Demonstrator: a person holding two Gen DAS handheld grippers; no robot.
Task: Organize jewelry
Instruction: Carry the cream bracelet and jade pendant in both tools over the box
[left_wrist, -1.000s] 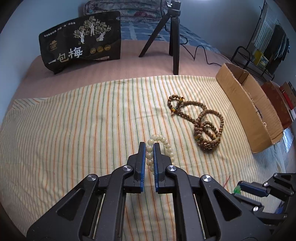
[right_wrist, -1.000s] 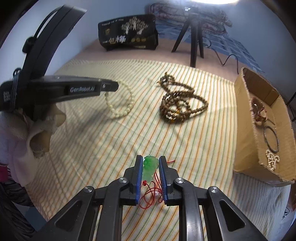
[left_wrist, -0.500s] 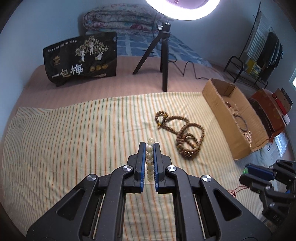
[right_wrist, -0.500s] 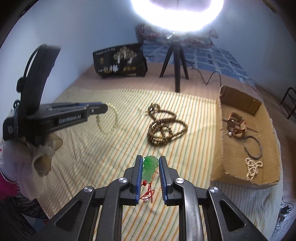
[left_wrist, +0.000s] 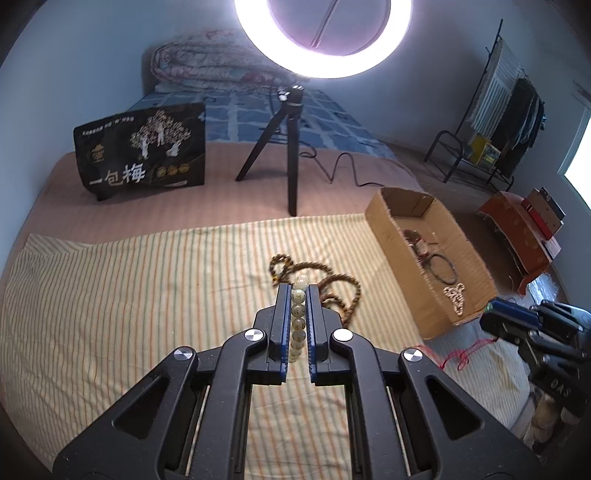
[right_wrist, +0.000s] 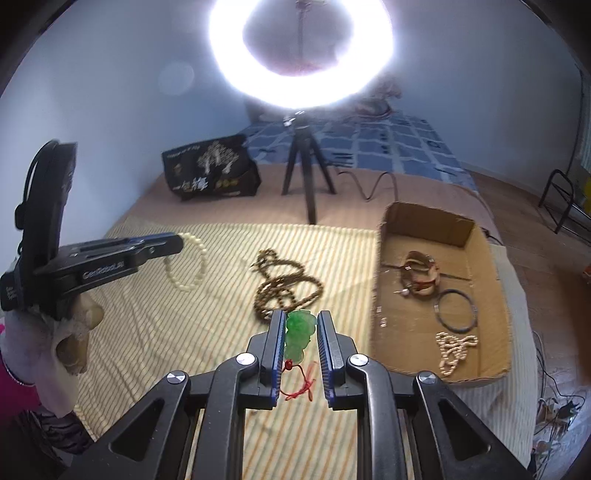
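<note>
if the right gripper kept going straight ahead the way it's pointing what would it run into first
Most likely the brown bead necklace lying coiled on the striped cloth, just beyond the right gripper, which holds the green pendant. The cardboard box sits off to its right. Depth is hard to judge.

A lit ring light (left_wrist: 325, 40) glares in front of pale blue-grey walls (left_wrist: 92, 55), standing on a small black tripod (left_wrist: 280, 147) on the tan-sheeted bed (left_wrist: 221, 203), with its black cable (left_wrist: 343, 166) trailing off to the right. Behind the tripod lie a blue checked cover (left_wrist: 325, 122) and a rolled floral quilt (left_wrist: 207, 66), and a black printed bag (left_wrist: 144, 147) stands to the left. At the right, a black metal clothes rack (left_wrist: 498, 110) hung with garments stands on the brown floor (left_wrist: 443, 173) beside a bright window (left_wrist: 581, 162).
</note>
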